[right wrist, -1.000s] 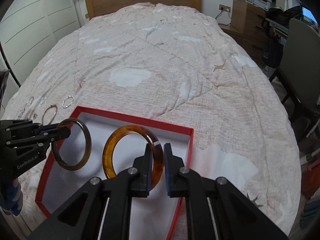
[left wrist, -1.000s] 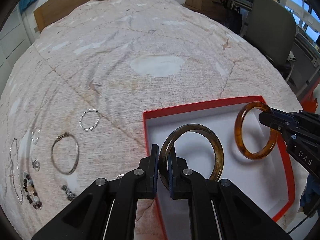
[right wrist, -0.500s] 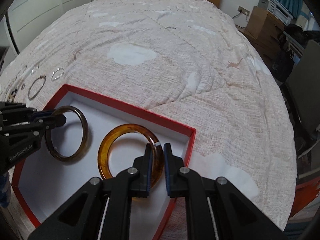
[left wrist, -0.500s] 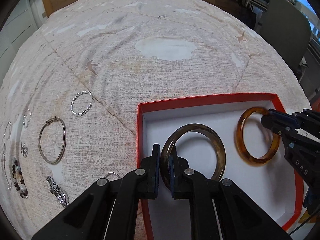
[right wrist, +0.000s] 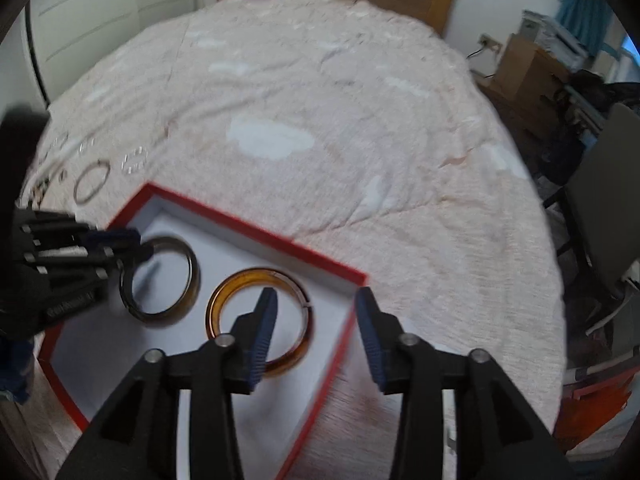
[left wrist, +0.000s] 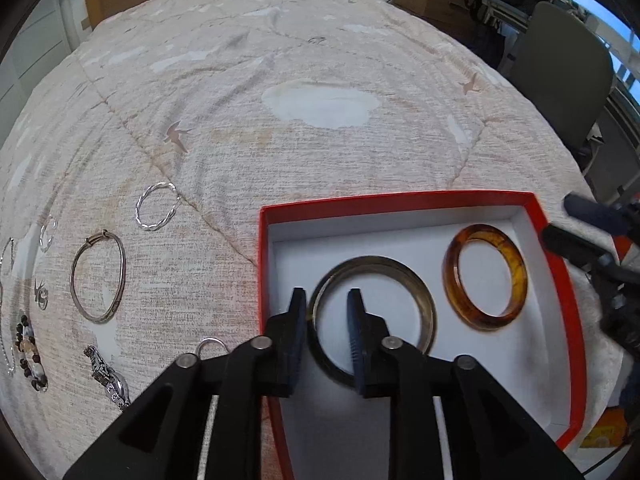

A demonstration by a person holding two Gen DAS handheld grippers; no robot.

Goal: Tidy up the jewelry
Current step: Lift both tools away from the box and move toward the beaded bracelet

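Lying flat on the white floor of the red box (left wrist: 556,248), the dark bangle (left wrist: 424,292) and amber bangle (left wrist: 516,268) look rigid, smooth and probably brittle; each is best pinched across its rim, gently. The left gripper (left wrist: 327,300) is opening, its pads straddling the dark bangle's rim without pressing. The right gripper (right wrist: 316,300) is opening too, nothing held, the amber one partly beneath it. Thin silver bracelets (left wrist: 98,276) and beads wait on the bed's quilt (left wrist: 320,140); those seem light and snag-prone.
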